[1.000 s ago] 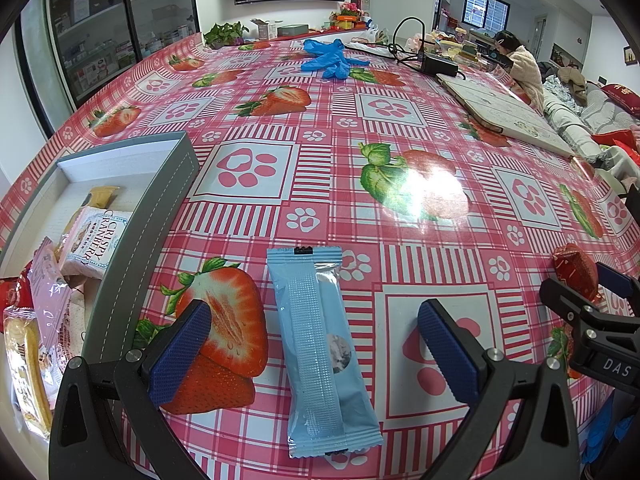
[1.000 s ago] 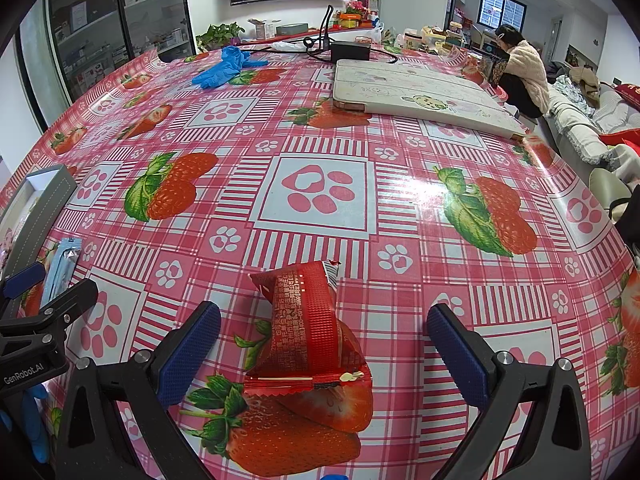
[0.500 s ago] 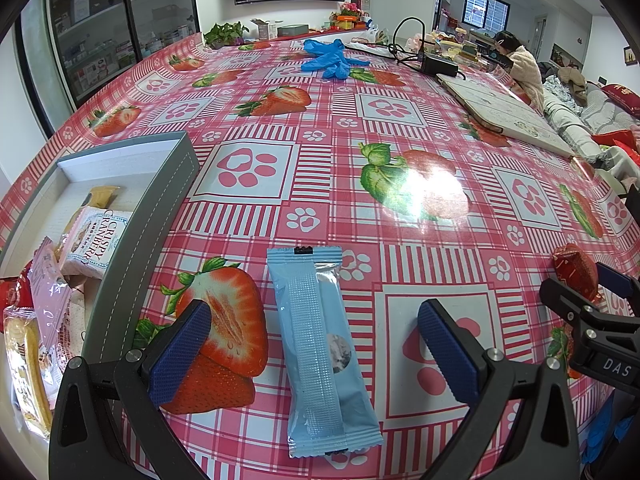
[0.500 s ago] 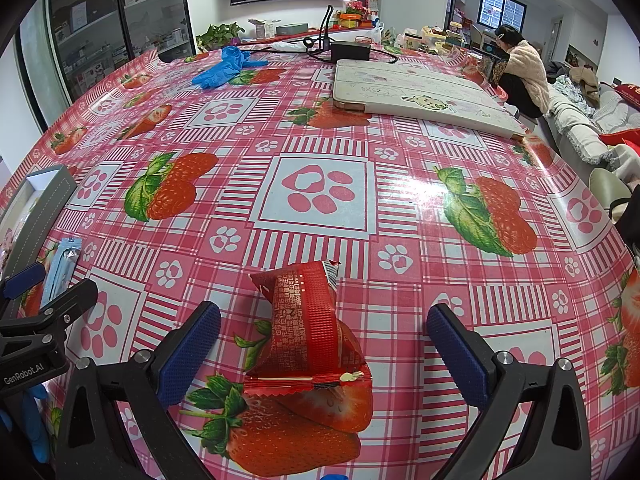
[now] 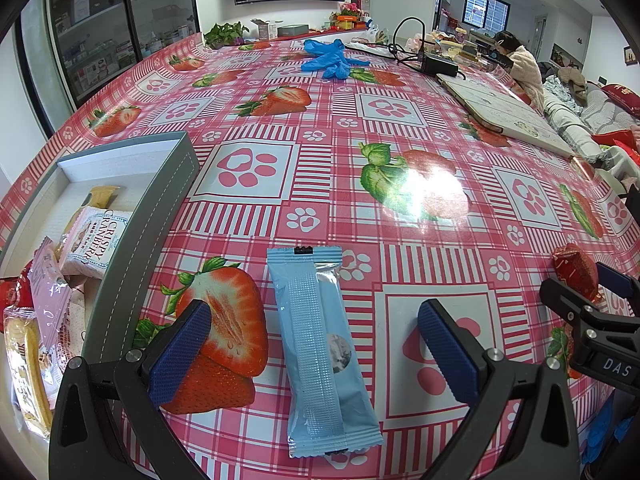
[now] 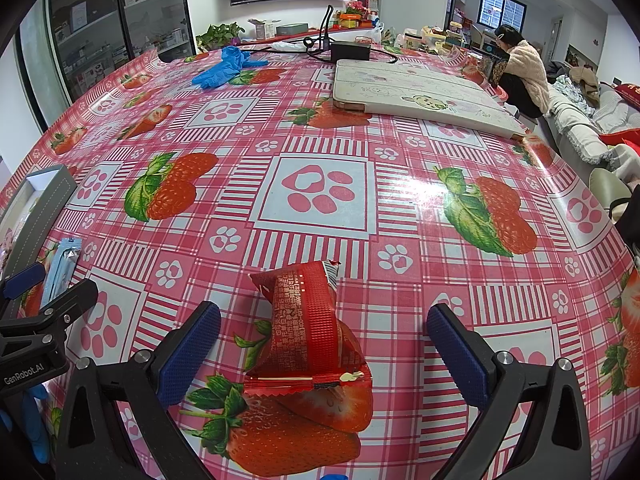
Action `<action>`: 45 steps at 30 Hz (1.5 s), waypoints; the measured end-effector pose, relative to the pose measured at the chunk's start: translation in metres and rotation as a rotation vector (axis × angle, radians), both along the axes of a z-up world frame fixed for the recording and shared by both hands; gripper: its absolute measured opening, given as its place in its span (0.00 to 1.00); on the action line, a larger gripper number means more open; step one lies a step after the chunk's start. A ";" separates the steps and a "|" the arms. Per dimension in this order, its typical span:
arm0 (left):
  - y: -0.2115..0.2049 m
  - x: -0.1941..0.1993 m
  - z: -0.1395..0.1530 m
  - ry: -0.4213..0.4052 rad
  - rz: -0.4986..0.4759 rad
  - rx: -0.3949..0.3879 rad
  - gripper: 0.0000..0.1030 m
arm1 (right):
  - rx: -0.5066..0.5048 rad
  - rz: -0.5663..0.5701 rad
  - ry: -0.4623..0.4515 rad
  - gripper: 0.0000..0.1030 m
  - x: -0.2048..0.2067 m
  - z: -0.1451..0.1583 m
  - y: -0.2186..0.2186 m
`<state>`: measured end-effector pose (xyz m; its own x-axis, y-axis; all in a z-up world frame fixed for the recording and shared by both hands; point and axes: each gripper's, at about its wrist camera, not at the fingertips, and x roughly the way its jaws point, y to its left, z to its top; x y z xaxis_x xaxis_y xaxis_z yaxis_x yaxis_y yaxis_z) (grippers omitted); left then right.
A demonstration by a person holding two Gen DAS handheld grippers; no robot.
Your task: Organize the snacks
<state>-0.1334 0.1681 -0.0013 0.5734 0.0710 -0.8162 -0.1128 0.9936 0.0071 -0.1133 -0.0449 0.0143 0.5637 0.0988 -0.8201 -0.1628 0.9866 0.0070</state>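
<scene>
A light blue snack packet [image 5: 320, 348] lies flat on the strawberry tablecloth, between the wide-apart fingers of my left gripper [image 5: 314, 354], which is open and not touching it. A red snack packet [image 6: 310, 332] lies puffed up between the fingers of my right gripper [image 6: 324, 354], also open. To the left stands a grey box [image 5: 132, 236] with a white inside; it holds several snack packets, among them a white cranberry one [image 5: 94, 240]. The right wrist view catches the blue packet [image 6: 62, 268] and the box [image 6: 44, 196] at its left edge.
Blue gloves [image 5: 328, 58] lie at the far side of the table. A flat white board [image 6: 420, 96] and a black adapter with cable [image 6: 352, 50] sit far right. A person [image 6: 520, 72] sits beyond the table. Shelves stand along the left wall.
</scene>
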 end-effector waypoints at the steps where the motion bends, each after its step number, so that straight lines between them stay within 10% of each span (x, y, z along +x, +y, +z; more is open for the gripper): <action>1: 0.000 0.000 0.000 0.000 0.000 0.000 0.99 | 0.000 0.000 0.000 1.00 0.001 0.000 0.000; 17: -0.004 -0.006 0.002 0.012 0.019 0.001 0.99 | -0.007 0.067 0.083 0.99 0.015 0.004 0.003; 20: -0.011 -0.012 0.006 0.002 -0.002 0.002 0.84 | -0.011 0.063 0.074 0.72 0.015 0.009 0.002; 22: -0.021 -0.015 0.010 -0.002 -0.058 0.006 0.55 | -0.004 0.063 0.068 0.39 0.015 0.013 0.000; 24: -0.028 -0.017 0.013 0.013 -0.111 -0.001 0.24 | 0.034 0.065 0.079 0.30 0.018 0.015 -0.004; 30: -0.021 -0.033 0.016 0.032 -0.119 -0.081 0.24 | 0.230 0.050 0.141 0.30 0.010 0.016 -0.027; 45: 0.006 -0.057 0.070 -0.048 -0.110 -0.135 0.24 | 0.260 0.113 0.131 0.30 -0.007 0.032 -0.010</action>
